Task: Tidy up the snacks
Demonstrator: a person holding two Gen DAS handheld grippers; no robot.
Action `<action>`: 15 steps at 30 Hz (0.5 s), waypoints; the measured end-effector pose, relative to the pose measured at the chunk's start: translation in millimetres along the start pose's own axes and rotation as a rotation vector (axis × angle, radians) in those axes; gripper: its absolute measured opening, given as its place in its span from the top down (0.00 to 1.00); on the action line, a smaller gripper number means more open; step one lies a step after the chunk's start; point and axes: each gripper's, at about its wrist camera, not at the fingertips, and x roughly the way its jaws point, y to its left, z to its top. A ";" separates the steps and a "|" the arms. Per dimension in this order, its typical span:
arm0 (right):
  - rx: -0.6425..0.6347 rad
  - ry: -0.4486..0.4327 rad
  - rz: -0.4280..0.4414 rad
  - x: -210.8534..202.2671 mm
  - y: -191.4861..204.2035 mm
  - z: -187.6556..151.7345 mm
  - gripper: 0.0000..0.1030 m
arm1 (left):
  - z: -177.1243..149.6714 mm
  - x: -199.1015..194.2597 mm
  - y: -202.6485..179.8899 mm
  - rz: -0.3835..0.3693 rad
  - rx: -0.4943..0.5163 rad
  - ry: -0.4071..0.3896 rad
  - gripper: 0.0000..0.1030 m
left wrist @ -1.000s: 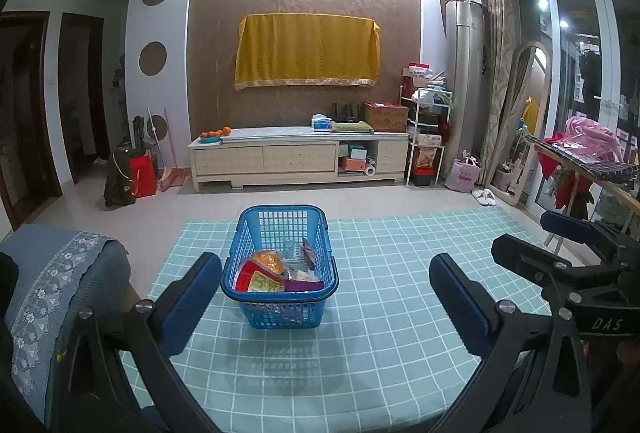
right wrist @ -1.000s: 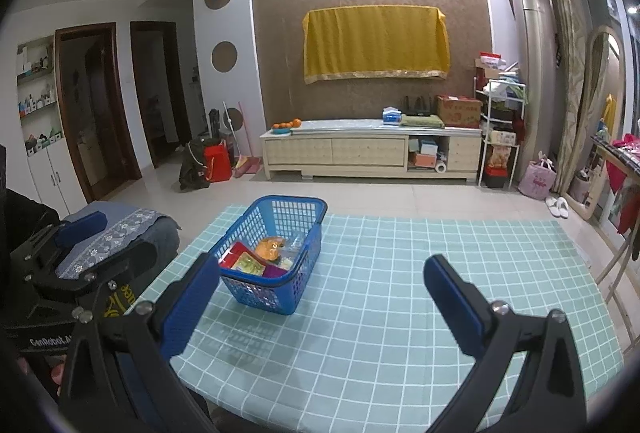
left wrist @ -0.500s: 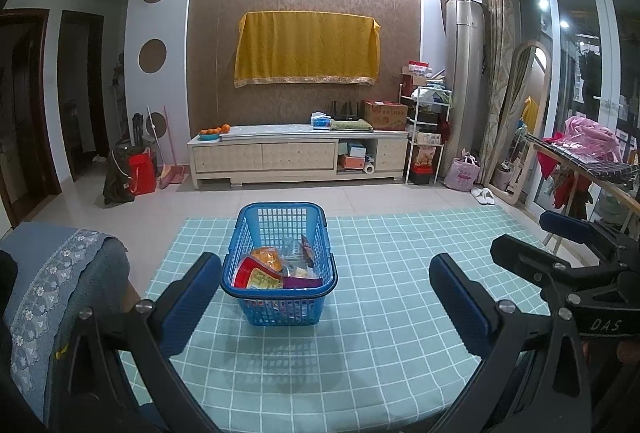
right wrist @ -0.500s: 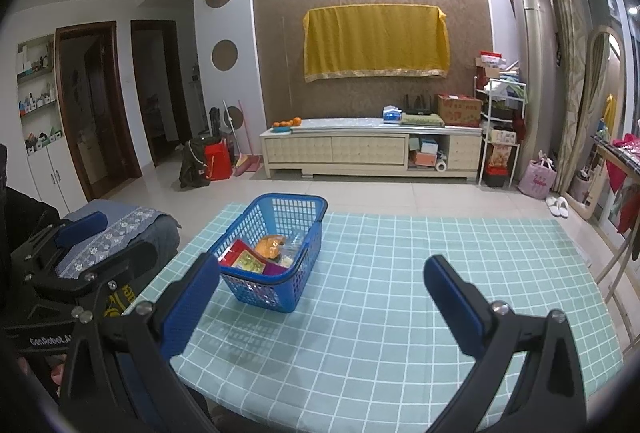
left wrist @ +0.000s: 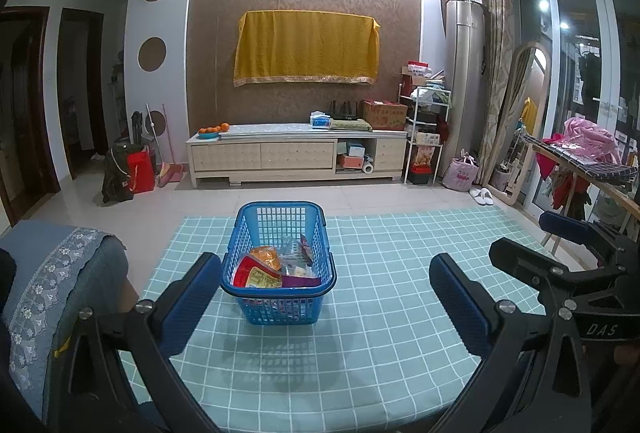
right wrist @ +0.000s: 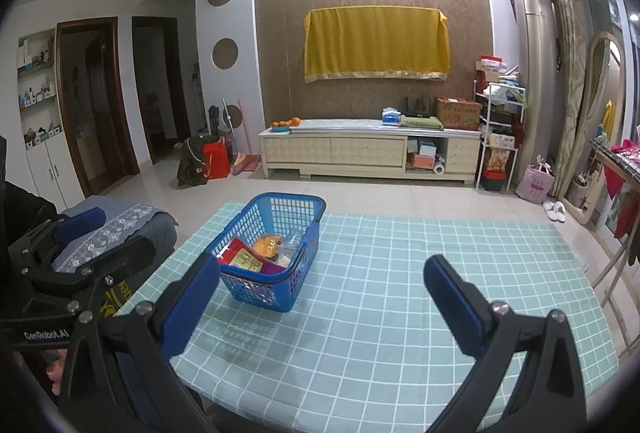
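Note:
A blue plastic basket [left wrist: 280, 297] [right wrist: 298, 263] stands on the table covered with a teal checked cloth [left wrist: 380, 333] [right wrist: 400, 313]. Inside lie several snack packs [left wrist: 276, 265] [right wrist: 260, 253]: orange, red, yellow, purple and a clear one. My left gripper [left wrist: 326, 289] is open near the table's front edge, short of the basket, with nothing between its fingers. My right gripper [right wrist: 320, 289] is open too, hovering to the right of the basket and holding nothing. Each gripper shows at the side of the other's view.
A blue-grey cushioned seat with floral trim [left wrist: 52, 297] [right wrist: 116, 229] stands left of the table. Beyond the far edge are a tiled floor and a cream TV cabinet [left wrist: 296, 157]. A clothes rack [left wrist: 580, 161] stands at the right.
Both views have pulled back slightly from the basket, which now looks a little farther away. Both grippers stay open and empty.

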 end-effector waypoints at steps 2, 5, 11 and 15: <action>-0.003 -0.001 0.000 -1.0 0.2 -0.6 0.00 | -0.2 -0.1 -0.2 0.000 0.000 0.000 0.00; -0.003 0.001 0.002 -1.1 0.6 -0.3 0.00 | -0.1 0.2 -0.1 -0.001 -0.001 0.001 0.00; -0.008 0.000 0.003 -2.6 -0.4 0.8 0.00 | -1.5 0.9 -0.8 -0.008 -0.002 0.005 0.00; -0.010 0.004 0.004 -2.7 -1.0 1.3 0.00 | -2.5 0.3 -1.0 -0.009 -0.007 0.006 0.00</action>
